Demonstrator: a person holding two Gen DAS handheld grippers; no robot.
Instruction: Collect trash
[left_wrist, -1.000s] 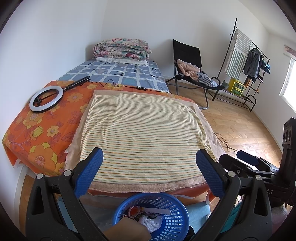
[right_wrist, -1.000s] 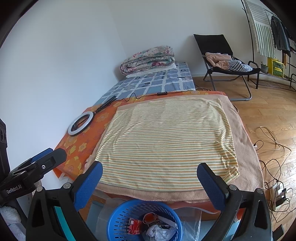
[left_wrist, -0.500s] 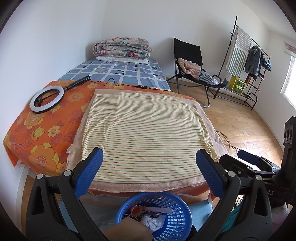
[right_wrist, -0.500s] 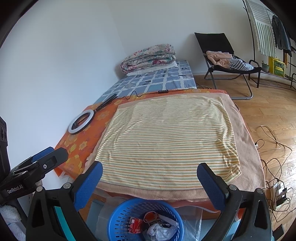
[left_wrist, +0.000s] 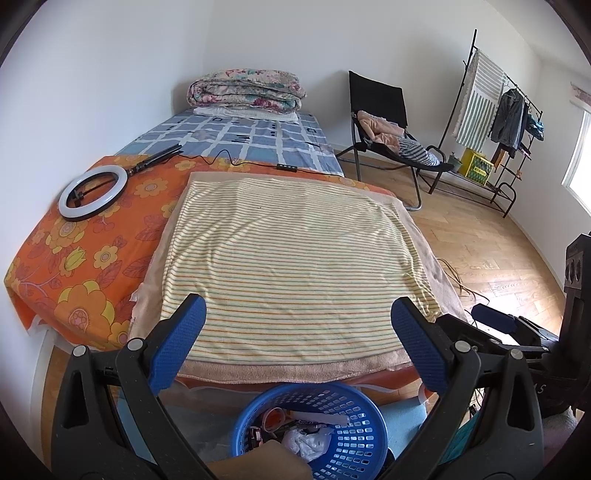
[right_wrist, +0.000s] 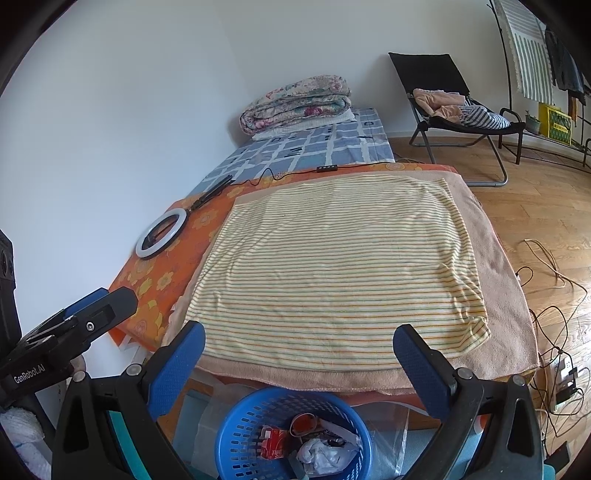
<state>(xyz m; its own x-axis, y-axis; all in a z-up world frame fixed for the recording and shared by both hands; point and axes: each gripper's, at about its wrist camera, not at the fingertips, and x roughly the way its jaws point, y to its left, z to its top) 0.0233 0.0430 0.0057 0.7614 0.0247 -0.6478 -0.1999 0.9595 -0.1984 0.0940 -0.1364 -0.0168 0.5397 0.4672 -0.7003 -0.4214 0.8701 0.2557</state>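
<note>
A blue plastic basket (left_wrist: 354, 439) stands on the floor at the foot of the bed; it also shows in the right wrist view (right_wrist: 236, 439). It holds trash: crumpled white paper (right_wrist: 321, 454), a red wrapper (right_wrist: 273, 445) and a brown piece (left_wrist: 258, 461). My left gripper (left_wrist: 297, 343) is open and empty above the basket. My right gripper (right_wrist: 297, 354) is open and empty above it too. The striped yellow towel (left_wrist: 295, 266) on the bed lies bare, with no trash on it.
A ring light (left_wrist: 92, 192) with its cable lies on the orange floral sheet (left_wrist: 66, 254). Folded quilts (left_wrist: 245, 90) sit at the bed's far end. A black chair (left_wrist: 384, 129) with clothes, a clothes rack (left_wrist: 495, 122) and floor cables (right_wrist: 554, 332) are to the right.
Both grippers have drawn back and risen slightly, staying open. The basket shows a little more in both views.
</note>
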